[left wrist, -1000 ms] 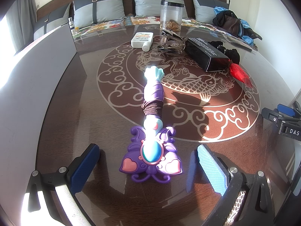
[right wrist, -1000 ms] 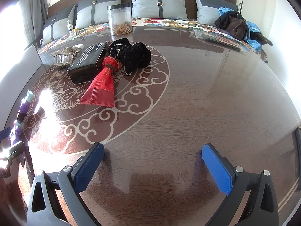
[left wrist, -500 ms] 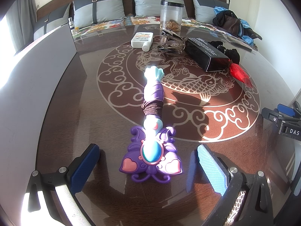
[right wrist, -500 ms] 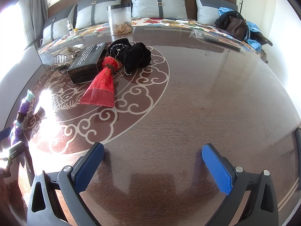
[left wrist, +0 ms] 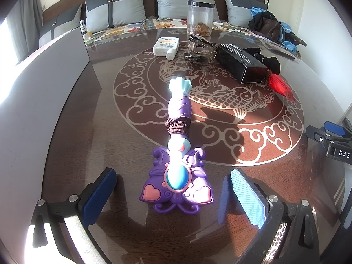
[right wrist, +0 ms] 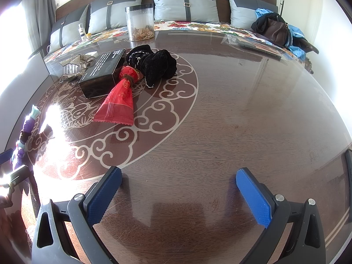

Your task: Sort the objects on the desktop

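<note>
While spread wide, left tool [left wrist: 173, 194] brackets the toy wand [left wrist: 177, 151].

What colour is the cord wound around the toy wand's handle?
Dark brown cord on the wand; clearest in the left wrist view.

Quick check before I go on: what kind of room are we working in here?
Most likely a home living or sitting room: a glass-topped wooden table with a carved fish inlay, a cushioned bench with grey pillows behind it, and a handbag left on the seat.
</note>
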A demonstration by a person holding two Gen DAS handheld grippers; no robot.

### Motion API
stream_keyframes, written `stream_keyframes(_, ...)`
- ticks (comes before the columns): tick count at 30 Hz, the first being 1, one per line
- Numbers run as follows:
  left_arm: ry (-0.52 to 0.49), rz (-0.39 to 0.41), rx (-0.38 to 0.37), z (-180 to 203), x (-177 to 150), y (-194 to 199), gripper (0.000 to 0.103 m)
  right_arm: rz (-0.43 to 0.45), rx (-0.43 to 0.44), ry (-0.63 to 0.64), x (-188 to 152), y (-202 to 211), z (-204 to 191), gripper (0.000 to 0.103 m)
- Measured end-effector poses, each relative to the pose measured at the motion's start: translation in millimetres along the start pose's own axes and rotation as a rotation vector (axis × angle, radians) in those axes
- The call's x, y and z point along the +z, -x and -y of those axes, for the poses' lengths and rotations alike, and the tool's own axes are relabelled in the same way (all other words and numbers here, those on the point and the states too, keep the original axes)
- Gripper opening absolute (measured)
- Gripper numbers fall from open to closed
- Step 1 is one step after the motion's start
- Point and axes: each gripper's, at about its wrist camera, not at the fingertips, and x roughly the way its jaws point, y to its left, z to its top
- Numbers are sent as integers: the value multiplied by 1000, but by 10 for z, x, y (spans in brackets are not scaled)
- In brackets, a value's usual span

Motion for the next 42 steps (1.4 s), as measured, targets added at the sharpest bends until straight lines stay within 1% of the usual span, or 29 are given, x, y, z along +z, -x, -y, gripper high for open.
stream_keyframes(2,-4,-17,-2,1,19,-9,103,0,0,0,-1,0,-1,103)
stream_keyframes(4,10,-58,6,1,76,-37,103,0,0,0,0,0,0,103)
stream_keyframes(9,113,-195,63,6,282,-167,103,0,0,0,0,-1,-1,103)
stream_keyframes(10,114,-222,63,3,314,-189,103,0,0,0,0,-1,-1,103)
stream_keyframes(12,77,-233,42,-14,332,-202,103,0,0,0,0,-1,-1,103)
stream_keyframes(13,59,-219,38,-25,312,-182,99,0,0,0,0,-1,0,103)
stream_keyframes(14,45,-186,31,-40,282,-130,91,0,0,0,0,-1,-1,103)
stream_keyframes(15,32,-151,25,-61,249,-63,69,0,0,0,1,-1,0,103)
stream_keyframes(16,22,-133,12,-83,219,-15,60,0,0,0,-1,-1,-2,103)
stream_keyframes(17,11,-123,8,-104,188,22,47,0,0,0,0,-1,1,103)
stream_keyframes(20,19,-113,-37,-204,61,113,46,-11,5,1,11,-3,2,103)
stream_keyframes(21,26,-106,-48,-235,-1,150,46,-66,19,2,87,-27,-2,103)
stream_keyframes(22,32,-96,-57,-269,-56,185,46,-119,66,-4,189,-43,-8,99)
stream_keyframes(23,34,-90,-62,-288,-100,221,46,-133,153,-14,290,-18,-12,82)
stream_keyframes(24,36,-88,-66,-303,-133,245,46,-137,222,-19,409,10,-39,68)
stream_keyframes(25,40,-90,-72,-296,-165,265,46,-150,241,-4,543,16,-100,67)
stream_keyframes(26,47,-90,-80,-295,-176,283,46,-164,240,22,676,-1,-185,67)
stream_keyframes(28,66,-93,-104,-265,-182,321,46,-224,239,72,901,-138,-373,67)
stream_keyframes(29,73,-93,-112,-271,-215,345,46,-249,223,87,993,-227,-452,67)
stream_keyframes(31,79,-89,-117,-266,-259,373,46,-249,191,100,1133,-353,-563,67)
stream_keyframes(32,77,-87,-117,-268,-295,398,46,-256,179,103,1177,-422,-607,66)
stream_keyframes(34,78,-84,-123,-284,-371,458,46,-306,178,113,1192,-566,-676,37)
stream_keyframes(35,84,-80,-130,-298,-405,491,46,-296,157,139,1182,-574,-691,26)
stream_keyframes(36,93,-72,-138,-310,-432,531,46,-295,154,160,1165,-550,-705,23)
stream_keyframes(38,115,-45,-163,-339,-466,637,46,-290,168,168,1076,-438,-670,21)
stream_keyframes(40,128,-17,-192,-342,-471,753,46,-267,219,161,936,-208,-607,21)
stream_keyframes(42,128,6,-216,-320,-462,847,46,-267,287,140,761,38,-500,20)
